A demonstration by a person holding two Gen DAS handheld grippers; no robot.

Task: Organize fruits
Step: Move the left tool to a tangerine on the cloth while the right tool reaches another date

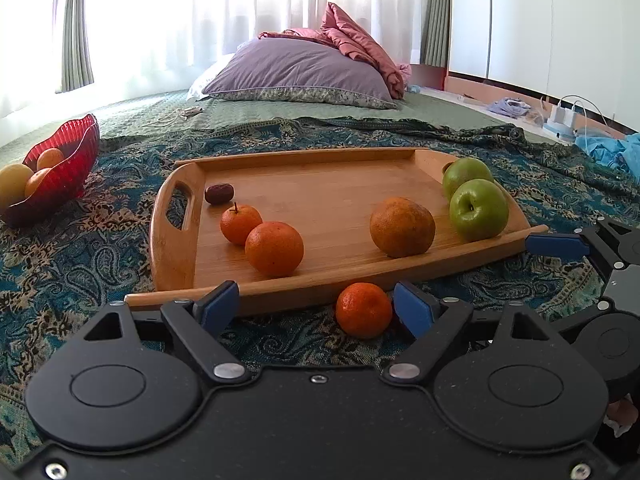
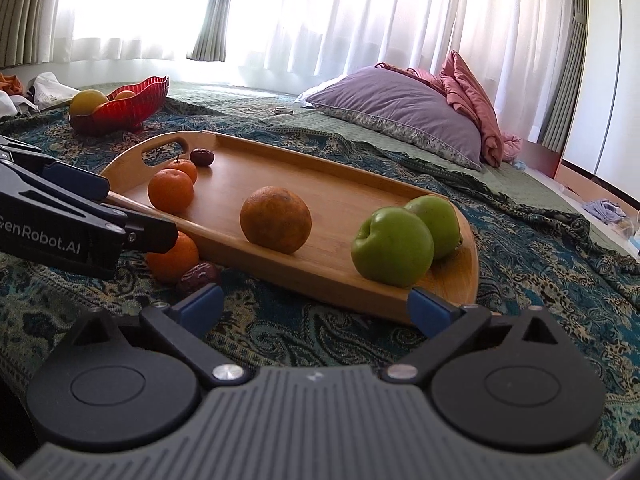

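A wooden tray (image 1: 320, 184) (image 2: 320, 176) lies on the patterned cloth. It holds two tangerines (image 1: 274, 248) (image 2: 170, 191), a dull orange (image 1: 402, 227) (image 2: 276, 219), two green apples (image 1: 478, 209) (image 2: 392, 246) and a dark date (image 1: 219, 193) (image 2: 201, 157). A loose tangerine (image 1: 363, 310) (image 2: 176, 258) sits on the cloth before the tray, between my open left gripper's (image 1: 316, 308) pads, beside the right pad (image 1: 412, 308). A second date (image 2: 199, 276) lies next to it. My right gripper (image 2: 316, 306) is open and empty near the tray's right end.
A red glass bowl (image 1: 68, 168) (image 2: 132, 100) with yellow and orange fruit stands at the far left. A purple pillow (image 1: 300, 72) and pink quilt (image 2: 468, 96) lie behind the tray. Clothes and chargers (image 1: 568, 116) sit at the right edge.
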